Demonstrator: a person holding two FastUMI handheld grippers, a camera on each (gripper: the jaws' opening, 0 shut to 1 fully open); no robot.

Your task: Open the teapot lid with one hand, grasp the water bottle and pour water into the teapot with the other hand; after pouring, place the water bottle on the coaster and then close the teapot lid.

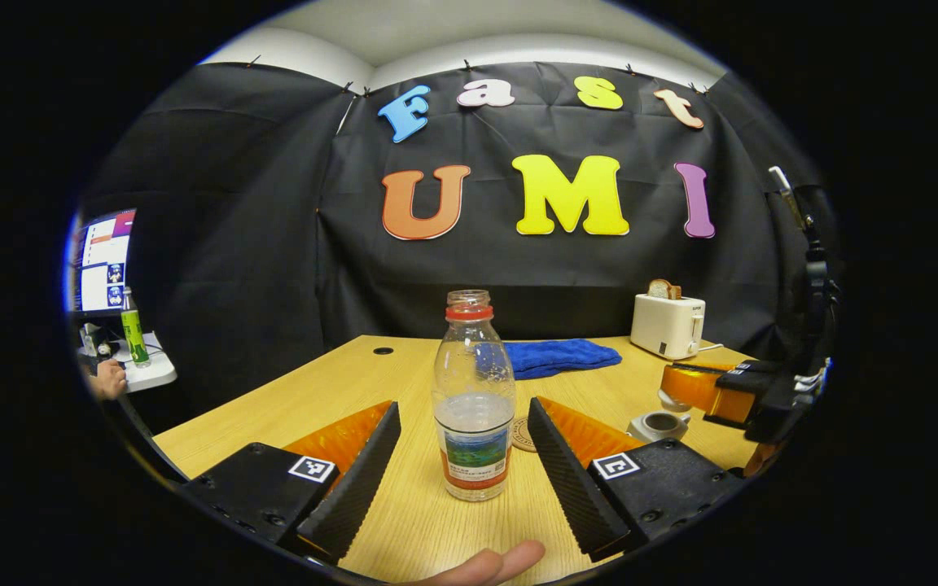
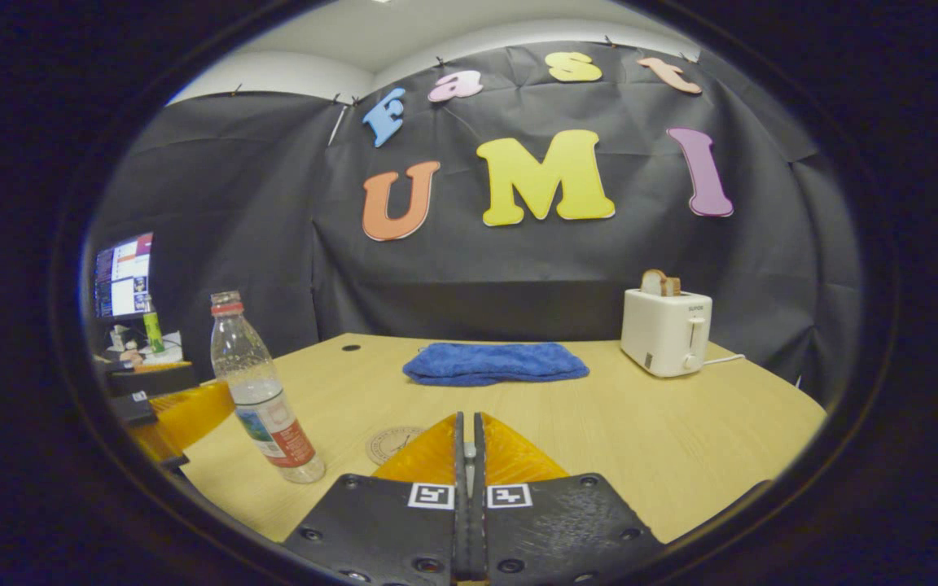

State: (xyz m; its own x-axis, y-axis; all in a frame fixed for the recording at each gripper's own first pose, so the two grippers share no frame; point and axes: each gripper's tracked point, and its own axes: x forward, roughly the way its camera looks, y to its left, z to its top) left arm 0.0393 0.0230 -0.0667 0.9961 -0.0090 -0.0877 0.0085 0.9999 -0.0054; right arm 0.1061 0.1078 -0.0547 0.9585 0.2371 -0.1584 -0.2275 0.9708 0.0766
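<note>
The left gripper view sits low over the wooden table, facing the booth's back wall, with the water bottle close ahead between its spread fingers and the right gripper off to its right. The right gripper view rides a little higher, facing the same wall past its own closed fingers, the bottle near on its left. Both views share the blue towel, the toaster, the coaster and the monitor.

Clear glossy plastic water bottle on matt wood-grain table; fluffy cloth towel.
</note>
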